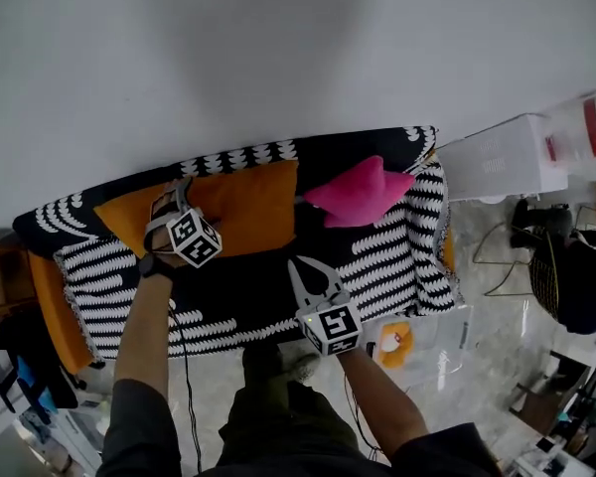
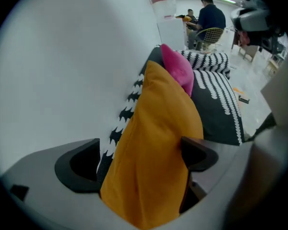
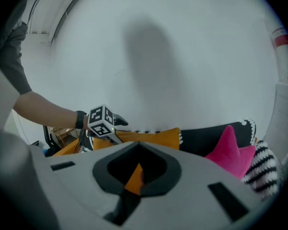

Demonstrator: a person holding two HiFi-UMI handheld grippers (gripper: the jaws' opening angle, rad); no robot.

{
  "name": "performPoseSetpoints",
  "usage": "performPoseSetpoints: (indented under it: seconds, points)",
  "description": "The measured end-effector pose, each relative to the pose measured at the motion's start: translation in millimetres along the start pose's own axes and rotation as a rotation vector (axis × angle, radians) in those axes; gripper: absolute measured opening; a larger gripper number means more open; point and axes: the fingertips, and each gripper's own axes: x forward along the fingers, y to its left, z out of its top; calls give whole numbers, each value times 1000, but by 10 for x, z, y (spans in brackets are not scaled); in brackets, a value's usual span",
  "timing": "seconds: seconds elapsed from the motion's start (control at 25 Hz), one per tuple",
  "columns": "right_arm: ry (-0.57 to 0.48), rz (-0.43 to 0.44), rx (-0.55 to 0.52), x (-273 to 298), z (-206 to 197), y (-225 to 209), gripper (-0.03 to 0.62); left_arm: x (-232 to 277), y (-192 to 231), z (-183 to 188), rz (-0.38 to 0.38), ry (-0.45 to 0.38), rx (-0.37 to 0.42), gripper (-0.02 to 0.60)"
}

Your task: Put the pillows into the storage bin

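Note:
An orange pillow [image 1: 248,207] leans upright against the back of a black-and-white patterned sofa [image 1: 397,246], with a pink pillow [image 1: 363,192] to its right. My left gripper [image 1: 174,199] straddles the orange pillow's top left part. In the left gripper view its jaws [image 2: 140,150] stand wide with the orange pillow [image 2: 158,128] between them; the right pad touches the fabric, and a gap shows at the left pad. My right gripper [image 1: 303,263] hovers over the seat, shut and empty, pointing at the orange pillow [image 3: 153,138]. A clear bin [image 1: 447,341] sits on the floor by the sofa's right end.
A white wall rises right behind the sofa. Another orange cushion [image 1: 55,306] lies at the sofa's left arm. A white box [image 1: 502,157] and a wire chair [image 1: 551,266] stand to the right. A seated person [image 2: 209,16] is far off.

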Motion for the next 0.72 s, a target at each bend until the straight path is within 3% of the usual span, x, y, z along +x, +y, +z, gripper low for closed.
performPoseSetpoints:
  seconds: [0.12,0.2,0.32,0.44,0.6,0.64,0.72]
  points:
    - [25,7,10,200,-55,23,0,194,16,-76,-115,15,26,536]
    - [44,9,16,293,-111,19,-1,298,-78,-112,-240,38,43,545]
    - [65,9,17,396,-178,-35,0,377,-285,-220,-416,105,74,545]
    - [75,4,22,432,-215,-99,0,389,-606,-424,-533,181,132,545]
    - [88,-2,22,438,-263,-142,0,482,-840,-604,-516,225,220,515]
    - [89,-4,24,442,-272,-145,0,506,-848,-611,-504,222,234,481]
    - [90,-8,29,446,-290,-139,0,535,-810,-583,-466,194,252,353]
